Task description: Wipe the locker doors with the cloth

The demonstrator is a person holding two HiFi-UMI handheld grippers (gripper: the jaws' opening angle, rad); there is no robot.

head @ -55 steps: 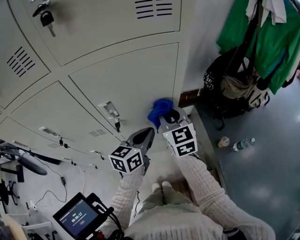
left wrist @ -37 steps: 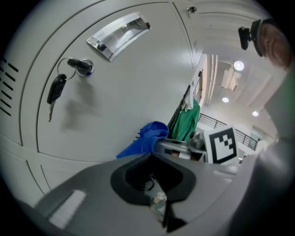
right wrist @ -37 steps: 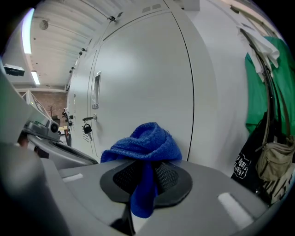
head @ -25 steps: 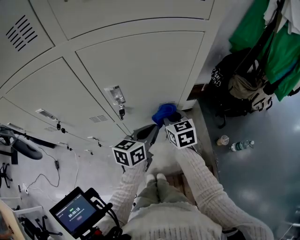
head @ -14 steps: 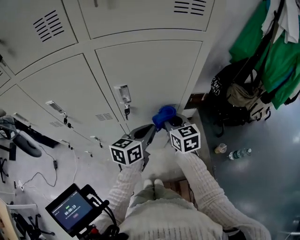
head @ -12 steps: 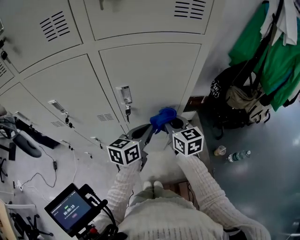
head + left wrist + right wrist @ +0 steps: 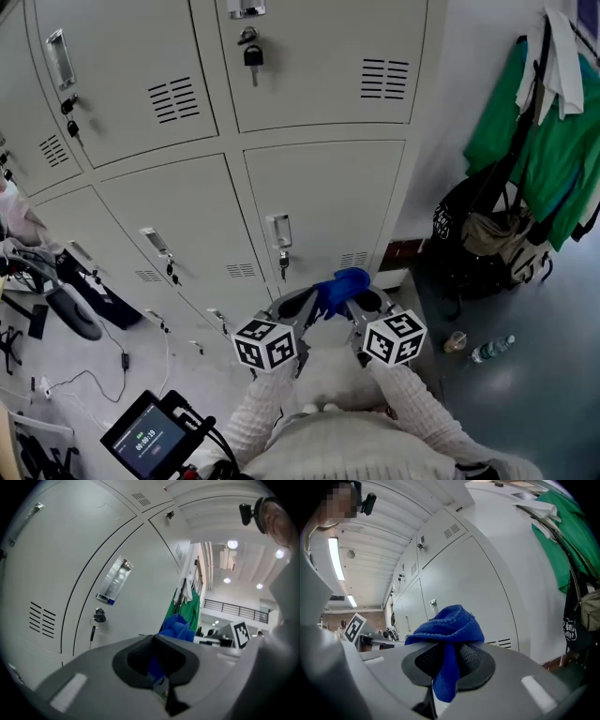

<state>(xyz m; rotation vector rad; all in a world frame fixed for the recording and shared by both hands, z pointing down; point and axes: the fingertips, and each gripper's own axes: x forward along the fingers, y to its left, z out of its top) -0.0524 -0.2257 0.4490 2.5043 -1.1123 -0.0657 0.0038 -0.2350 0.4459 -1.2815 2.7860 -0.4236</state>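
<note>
— What's just changed?

— The left hand-held gripper (image 7: 312, 300) has closed in on the right hand-held gripper (image 7: 356, 300). A moment ago they were apart, with the cloth on the right one alone. Now the cloth (image 7: 339, 284) sits bunched at both tips. The right one's jaws are clamped on it. The left one's jaws are nearly together with blue showing between them, so it seems to nip a fold too.

— Is it wiping?

— Not that I can see. The door (image 7: 323, 197) ahead of the tips looks apart from the cloth. I'd guess they're regripping, and the higher doors that have come into view are next.

— Anything to read?

— Little. The screen (image 7: 155, 441) behind the left one shows digits too small to read. The white print on the bag (image 7: 466, 239), off to the right, is illegible. The cubes carry only square markers.
</note>
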